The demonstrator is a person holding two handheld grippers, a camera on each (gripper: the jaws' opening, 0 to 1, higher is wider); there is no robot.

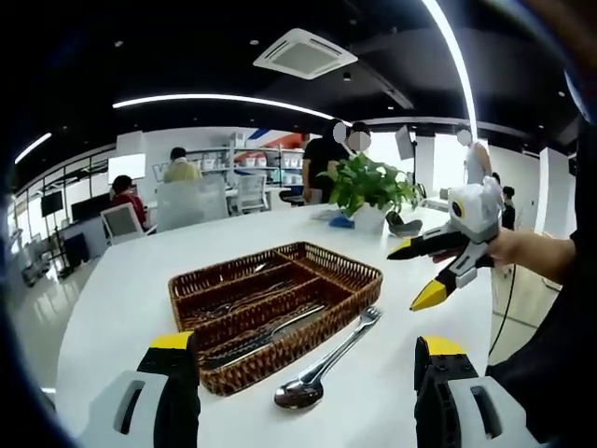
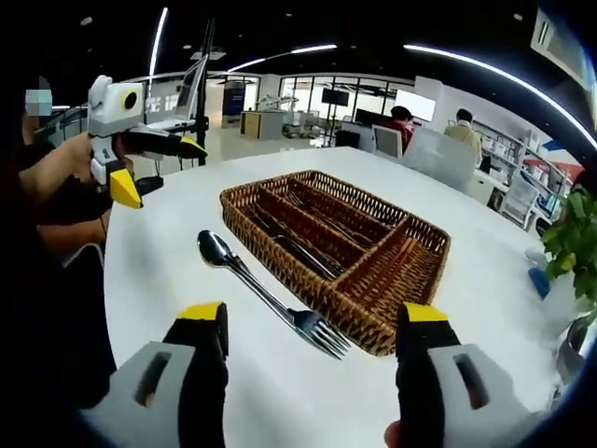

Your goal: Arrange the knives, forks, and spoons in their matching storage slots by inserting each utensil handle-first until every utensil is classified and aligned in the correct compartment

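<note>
— Left gripper view: spoon (image 1: 300,393) and fork (image 1: 367,318) lay on white table (image 1: 121,299), touching wicker tray (image 1: 359,271), near side.

— Grippers?

— Left gripper (image 1: 308,359) and right gripper (image 2: 312,327) gaped wide, held nothing, hovered apart.

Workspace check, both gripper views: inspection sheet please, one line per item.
Surface: white table, round-edged.
Job's things: wicker tray with utensils lying in its long slots; spoon and fork on the table beside it.
Clutter: potted plant at the far edge; small blue item near it.
Grippers: left gripper open, empty; right gripper open, empty.
Cables: one hanging off the table edge.
Surroundings: open office, seated and standing people, monitors, shelves.
</note>
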